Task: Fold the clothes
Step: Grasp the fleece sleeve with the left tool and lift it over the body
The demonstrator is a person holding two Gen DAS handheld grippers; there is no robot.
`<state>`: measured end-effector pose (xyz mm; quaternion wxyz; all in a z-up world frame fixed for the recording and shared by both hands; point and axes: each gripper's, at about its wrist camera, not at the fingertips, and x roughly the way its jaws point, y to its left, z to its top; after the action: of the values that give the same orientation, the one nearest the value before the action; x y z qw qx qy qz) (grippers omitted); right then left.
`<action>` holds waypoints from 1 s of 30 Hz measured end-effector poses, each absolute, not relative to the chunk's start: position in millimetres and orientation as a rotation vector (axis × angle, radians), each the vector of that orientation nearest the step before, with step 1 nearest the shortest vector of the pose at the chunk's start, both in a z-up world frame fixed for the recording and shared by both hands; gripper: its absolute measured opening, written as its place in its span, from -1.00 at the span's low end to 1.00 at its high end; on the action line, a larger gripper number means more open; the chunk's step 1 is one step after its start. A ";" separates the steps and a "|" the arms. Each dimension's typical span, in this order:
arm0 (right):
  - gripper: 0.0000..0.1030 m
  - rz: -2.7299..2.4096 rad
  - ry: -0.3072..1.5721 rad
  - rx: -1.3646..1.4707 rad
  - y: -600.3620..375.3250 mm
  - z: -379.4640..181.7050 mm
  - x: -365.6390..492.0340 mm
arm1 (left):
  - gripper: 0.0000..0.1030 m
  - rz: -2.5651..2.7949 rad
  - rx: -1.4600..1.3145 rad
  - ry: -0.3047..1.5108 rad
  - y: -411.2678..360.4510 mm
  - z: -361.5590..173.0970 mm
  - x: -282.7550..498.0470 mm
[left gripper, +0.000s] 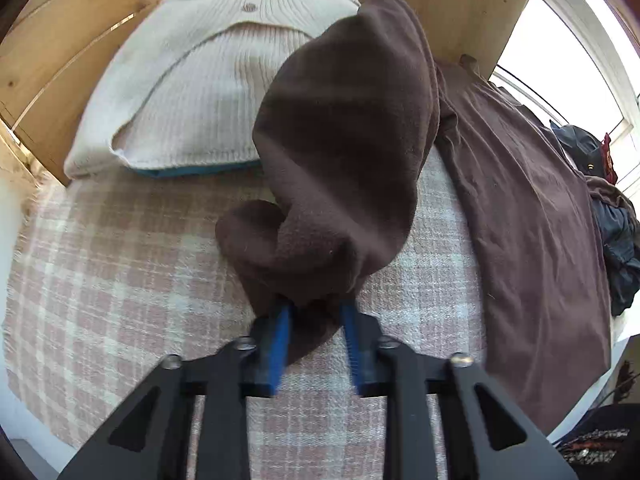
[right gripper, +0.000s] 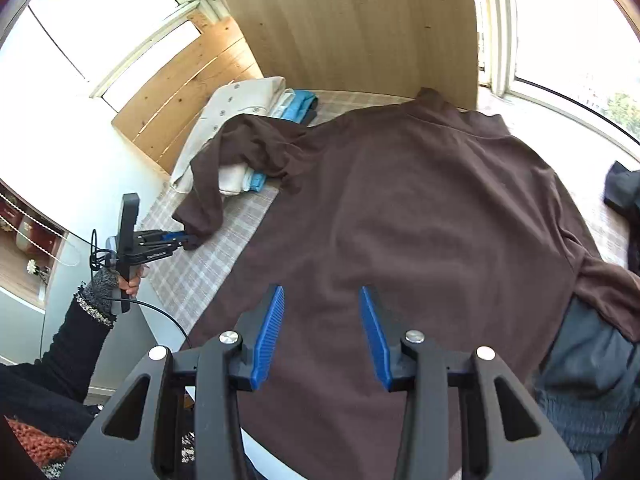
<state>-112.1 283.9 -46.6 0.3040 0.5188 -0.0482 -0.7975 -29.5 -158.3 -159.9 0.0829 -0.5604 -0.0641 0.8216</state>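
We see the checked cloth [left gripper: 120, 272] covering the surface, filling the lower and left part of the left wrist view. On it the brown shirt [right gripper: 400, 220] lies spread flat, taking up the centre and right of the right wrist view, collar toward the top of the frame against the wooden panel [right gripper: 360, 20]. One brown sleeve [left gripper: 344, 140] is lifted off the cloth and runs from the upper centre of the left wrist view down to the left gripper [left gripper: 316, 312], whose blue pads are pinched on the cuff end; fabric bunches between and above them. In the right wrist view that same gripper [right gripper: 186, 238] sits at mid left, held by a hand [right gripper: 130, 282] in a dark sleeve [right gripper: 76, 344]. The sleeve drapes over the edge of the folded stack [right gripper: 240, 120] in the upper left: a cream ribbed knit with buttons [left gripper: 192, 92] on top, blue fabric [left gripper: 188, 170] showing under its near edge. The right gripper [right gripper: 322, 332] is at bottom centre of its own view, above the lower body of the shirt, pads spread apart with nothing between them; we cannot tell if it touches the fabric. Dark clothes [left gripper: 616, 240] are piled at the right edge of the left wrist view, just beside the shirt. Windows [right gripper: 100, 40] sit bright at both upper corners.
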 end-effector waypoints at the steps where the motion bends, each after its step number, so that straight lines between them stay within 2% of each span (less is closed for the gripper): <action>1: -0.23 -2.070 -0.138 1.360 271.6 -50.3 -120.8 | -0.89 2.444 -1.658 -0.213 -158.7 -152.5 -25.0; 5: -0.23 -1.902 -0.153 1.311 202.2 -70.7 -147.8 | -0.89 2.420 -1.579 -0.321 -167.7 -108.9 1.1; 9: -0.23 -1.840 -0.051 1.283 112.5 -97.6 -157.9 | -0.89 2.456 -1.518 -0.351 -184.4 -72.9 21.9; 14: -0.23 -1.715 -0.157 1.266 36.6 -113.4 -154.4 | -0.89 2.424 -1.492 -0.400 -197.8 -63.7 26.7; 17: -0.23 -1.737 -0.155 1.272 8.2 -120.7 -152.4 | -0.89 2.393 -1.479 -0.417 -205.3 -65.0 25.9; 24: -0.21 -1.652 -0.480 1.375 -9.5 -156.1 -163.6 | -0.89 2.309 -1.432 -0.433 -220.8 -63.8 18.5; 30: -0.21 -1.743 -0.641 1.368 23.4 -160.6 -141.4 | -0.89 2.244 -1.385 -0.477 -240.8 -62.4 12.0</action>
<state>-141.4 23.4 -160.6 0.4054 0.5420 -0.2540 -0.6909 12.0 -240.8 -62.4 0.2286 -0.5031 -0.1734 0.8152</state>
